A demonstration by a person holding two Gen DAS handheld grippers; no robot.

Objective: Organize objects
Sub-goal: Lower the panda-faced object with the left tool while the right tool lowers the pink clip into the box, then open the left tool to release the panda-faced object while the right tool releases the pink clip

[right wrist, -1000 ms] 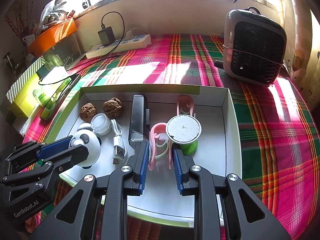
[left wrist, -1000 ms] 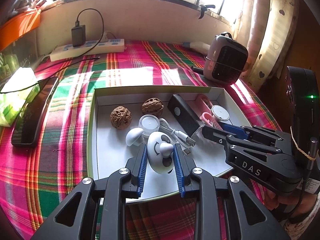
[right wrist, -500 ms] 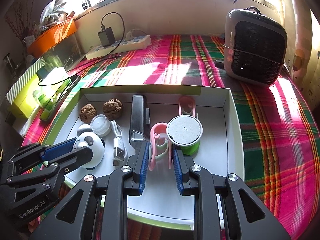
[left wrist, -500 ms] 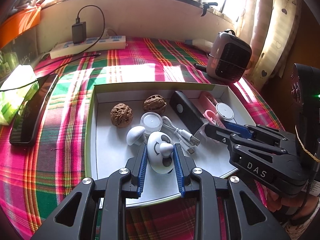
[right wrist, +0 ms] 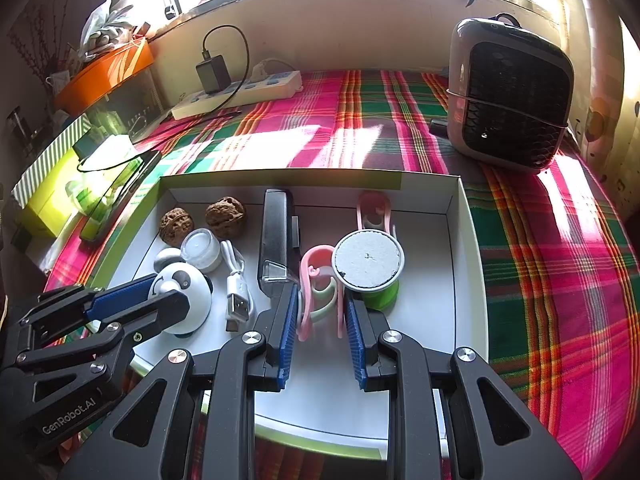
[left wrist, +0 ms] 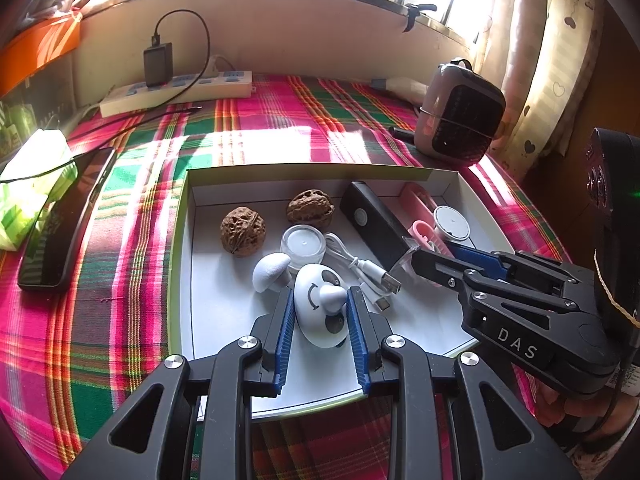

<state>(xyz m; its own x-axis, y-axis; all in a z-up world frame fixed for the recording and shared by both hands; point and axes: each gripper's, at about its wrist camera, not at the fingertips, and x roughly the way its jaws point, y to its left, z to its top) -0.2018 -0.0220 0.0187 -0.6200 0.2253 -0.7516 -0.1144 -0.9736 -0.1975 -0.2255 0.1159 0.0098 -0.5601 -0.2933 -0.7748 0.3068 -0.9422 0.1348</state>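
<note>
Inside tray (left wrist: 182, 248), left claw (left wrist: 320, 312) clamping panda toy (left wrist: 320, 312), right claw (right wrist: 322, 312) pinching pink clip (right wrist: 320, 280)

Pink clip (right wrist: 320, 292): we see its lower end slip between the right gripper (right wrist: 321, 312) pads; whether they press it, we cannot tell.
Green spool (right wrist: 380, 298): its body hides under its white cap.
Person's hand (left wrist: 560, 408): cut off at the frame corner.
</note>
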